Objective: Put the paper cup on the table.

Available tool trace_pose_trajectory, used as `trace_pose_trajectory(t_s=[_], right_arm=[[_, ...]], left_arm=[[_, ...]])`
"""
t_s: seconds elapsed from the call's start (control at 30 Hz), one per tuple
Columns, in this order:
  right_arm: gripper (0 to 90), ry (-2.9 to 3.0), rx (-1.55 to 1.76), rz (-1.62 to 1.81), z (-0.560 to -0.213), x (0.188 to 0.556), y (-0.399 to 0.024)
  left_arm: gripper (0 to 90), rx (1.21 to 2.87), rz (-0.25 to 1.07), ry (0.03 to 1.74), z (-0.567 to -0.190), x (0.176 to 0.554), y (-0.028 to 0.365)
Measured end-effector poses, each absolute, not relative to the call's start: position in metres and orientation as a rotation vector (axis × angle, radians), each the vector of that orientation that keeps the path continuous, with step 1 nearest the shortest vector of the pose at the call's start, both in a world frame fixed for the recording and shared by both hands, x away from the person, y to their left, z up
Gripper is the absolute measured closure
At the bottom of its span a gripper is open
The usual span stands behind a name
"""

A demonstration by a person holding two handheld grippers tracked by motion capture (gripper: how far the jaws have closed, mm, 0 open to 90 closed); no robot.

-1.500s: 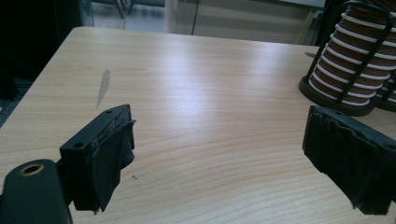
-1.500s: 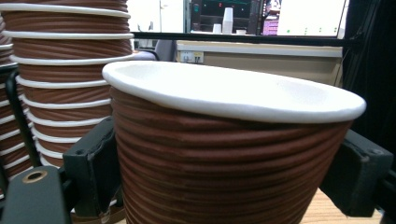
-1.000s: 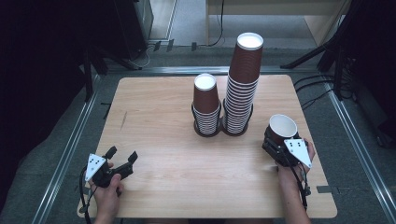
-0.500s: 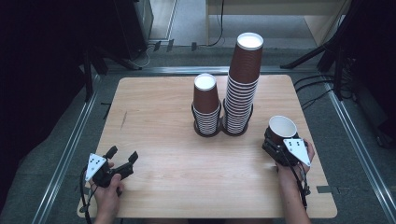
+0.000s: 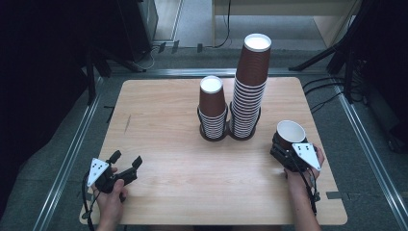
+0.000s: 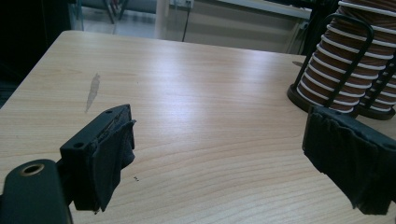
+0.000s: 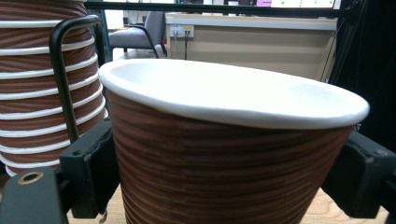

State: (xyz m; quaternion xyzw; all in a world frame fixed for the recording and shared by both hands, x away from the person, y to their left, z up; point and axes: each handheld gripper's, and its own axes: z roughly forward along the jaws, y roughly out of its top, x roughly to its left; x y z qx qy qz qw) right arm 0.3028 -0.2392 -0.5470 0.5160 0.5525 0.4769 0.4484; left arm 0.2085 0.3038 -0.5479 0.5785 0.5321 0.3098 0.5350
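Brown ribbed paper cup with white rim (image 5: pixel 290 133): upright on the light wooden table (image 5: pixel 168 110), pinched between the jaws of the right hand-held gripper (image 5: pixel 285 150), forearm low and level behind it. Risk, judged: a hard squeeze could crush the thin wall, or a careless lift could knock the tall cup stack (image 5: pixel 250 91) just beyond. Left hand-held gripper (image 5: pixel 126 166): spread, empty, resting well apart.

Bare wooden tabletop (image 6: pixel 205 107) lies open ahead of the left gripper's fingers (image 6: pixel 109 158), with two wire-caged stacks of brown ribbed paper cups (image 6: pixel 343 70) blocking far right.

No visible change since earlier.
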Motion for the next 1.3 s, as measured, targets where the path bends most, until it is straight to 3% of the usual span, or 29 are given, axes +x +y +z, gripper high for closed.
trace_pose_trajectory(t_s=[0.4,0.7,1.3], right_arm=[[9.5,1.384,1.292,1.156,-0.545,0.299,-0.236],[0.0,1.407,1.295,1.158,-0.546,0.3,-0.235],[0.0,1.381,1.308,1.175,-0.541,0.292,-0.239]], left_arm=[[9.3,1.373,0.736,1.27,-0.548,0.209,0.304],[9.3,1.372,0.736,1.27,-0.548,0.209,0.304],[9.3,1.373,0.737,1.27,-0.548,0.209,0.304]])
